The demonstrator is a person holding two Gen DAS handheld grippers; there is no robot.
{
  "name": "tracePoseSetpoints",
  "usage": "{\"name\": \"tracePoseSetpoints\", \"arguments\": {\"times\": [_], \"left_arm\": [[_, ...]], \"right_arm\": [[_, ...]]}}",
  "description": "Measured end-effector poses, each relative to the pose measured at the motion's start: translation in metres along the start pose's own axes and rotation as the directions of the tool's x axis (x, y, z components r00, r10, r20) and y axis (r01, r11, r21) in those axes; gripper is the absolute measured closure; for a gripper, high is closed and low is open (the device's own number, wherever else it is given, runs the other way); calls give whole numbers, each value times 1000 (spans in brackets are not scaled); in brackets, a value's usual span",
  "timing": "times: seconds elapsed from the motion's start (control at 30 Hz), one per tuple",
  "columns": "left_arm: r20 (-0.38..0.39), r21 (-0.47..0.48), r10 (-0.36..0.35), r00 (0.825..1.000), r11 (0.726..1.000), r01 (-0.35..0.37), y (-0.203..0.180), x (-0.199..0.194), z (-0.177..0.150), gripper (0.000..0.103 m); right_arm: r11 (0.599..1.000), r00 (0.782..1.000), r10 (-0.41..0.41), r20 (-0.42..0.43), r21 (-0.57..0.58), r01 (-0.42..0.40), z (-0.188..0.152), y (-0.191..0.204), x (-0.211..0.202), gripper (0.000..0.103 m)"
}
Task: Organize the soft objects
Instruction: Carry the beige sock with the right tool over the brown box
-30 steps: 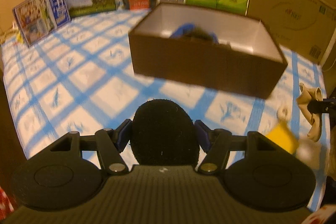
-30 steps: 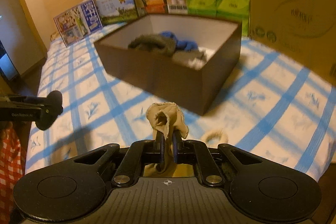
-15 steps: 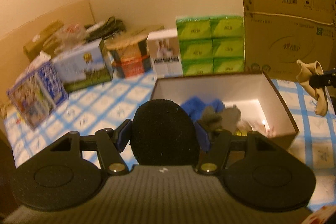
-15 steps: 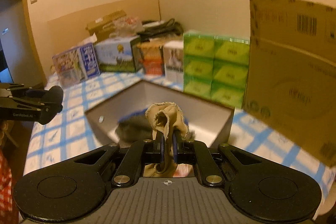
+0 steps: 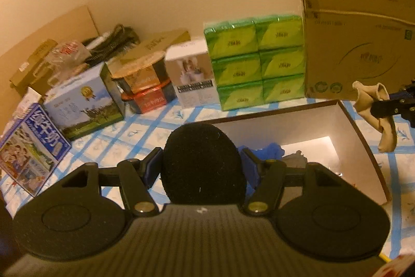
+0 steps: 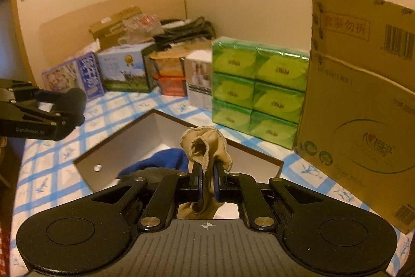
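Note:
A round black soft pad (image 5: 205,147) sits between the fingers of my left gripper (image 5: 201,168), which is shut on it above the near left side of the brown box (image 5: 259,117). My right gripper (image 6: 206,173) is shut on a beige sock (image 6: 205,144) that hangs down between its pads, over the box's near edge (image 6: 181,121). The box has white inner walls and holds a blue cloth (image 6: 160,160) and a grey cloth (image 6: 147,174). The right wrist view shows the left gripper (image 6: 70,108) at the left. The left wrist view shows the sock (image 5: 376,105) at the right.
The box stands on a bed with a blue checked sheet (image 5: 145,126). Behind it are stacked green tissue packs (image 5: 256,61), a tall cardboard carton (image 5: 358,43), a white box (image 5: 193,77) and milk cartons (image 5: 83,100). A wall closes the back.
Both grippers rose and moved in towards the box, so I now look over it to the back wall. The black pad and the sock stayed gripped.

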State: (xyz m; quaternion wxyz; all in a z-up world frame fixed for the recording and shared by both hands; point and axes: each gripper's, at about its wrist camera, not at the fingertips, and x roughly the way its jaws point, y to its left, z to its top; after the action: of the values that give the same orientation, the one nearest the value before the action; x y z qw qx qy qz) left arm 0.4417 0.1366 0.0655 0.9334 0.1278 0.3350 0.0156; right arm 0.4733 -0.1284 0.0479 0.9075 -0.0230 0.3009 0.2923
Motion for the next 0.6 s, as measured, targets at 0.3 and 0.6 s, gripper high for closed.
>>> {"name": "tracePoseSetpoints", "arguments": {"times": [0.3, 0.6], "left_arm": [[-125, -22, -9, 992, 1000, 6, -4, 69, 9, 39], [-173, -89, -16, 985, 996, 1, -5, 108, 10, 37]], "right_arm": [[998, 994, -64, -86, 8, 65, 5, -18, 52, 94], [995, 987, -93, -131, 28, 97, 0, -28, 79, 94]]}}
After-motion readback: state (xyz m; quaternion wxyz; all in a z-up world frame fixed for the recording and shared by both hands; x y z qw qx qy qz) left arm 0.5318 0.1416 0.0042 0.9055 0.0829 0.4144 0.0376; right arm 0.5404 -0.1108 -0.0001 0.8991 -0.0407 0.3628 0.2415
